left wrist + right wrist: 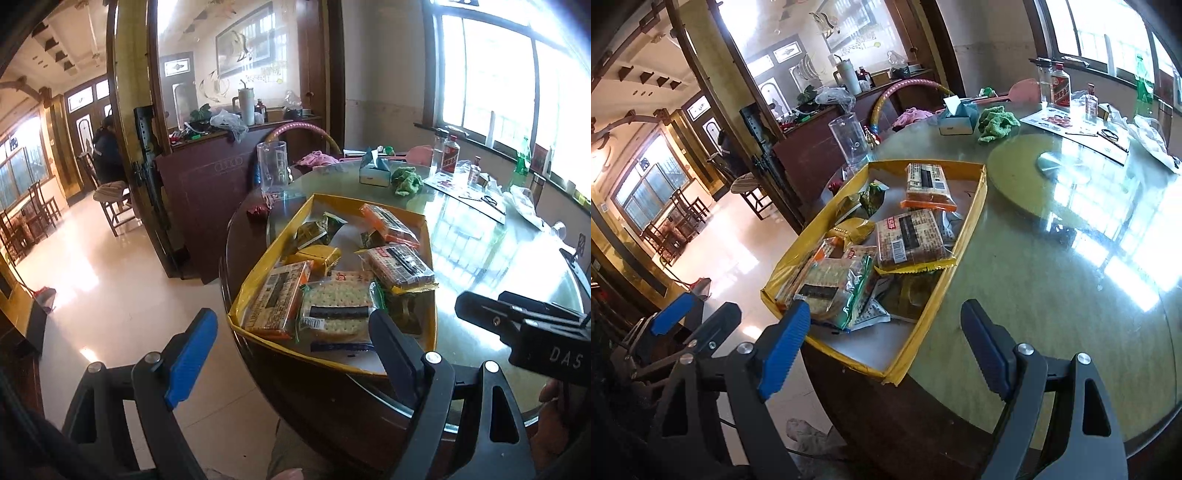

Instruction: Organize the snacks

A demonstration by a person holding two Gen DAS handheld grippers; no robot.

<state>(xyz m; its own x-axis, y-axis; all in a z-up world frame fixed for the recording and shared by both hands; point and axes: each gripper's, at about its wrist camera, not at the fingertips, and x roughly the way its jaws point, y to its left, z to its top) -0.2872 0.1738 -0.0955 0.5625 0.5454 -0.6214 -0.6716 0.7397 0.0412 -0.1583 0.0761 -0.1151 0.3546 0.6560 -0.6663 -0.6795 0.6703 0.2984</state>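
Observation:
A shallow yellow box (258, 269) (971, 218) sits at the near edge of a round glass-topped table. It holds several snack packs: a clear cracker pack (336, 306) (827, 280), an orange-edged biscuit pack (277, 299), a brown biscuit pack (400, 264) (910, 236), another orange pack (388, 221) (925, 182) and green wrapped snacks (317, 229) (871, 195). My left gripper (295, 350) is open and empty just in front of the box. My right gripper (886, 350) is open and empty, hovering over the box's near corner. It also shows in the left wrist view (517, 321).
On the table stand a glass turntable (1034, 177), a tissue box (375, 170) (956, 118), a green cloth (406, 181) (995, 120), a clear jug (271, 166) (849, 138), bottles (448, 153) (1060, 88) and scissors (491, 201). A cabinet (207, 192) and chairs stand to the left.

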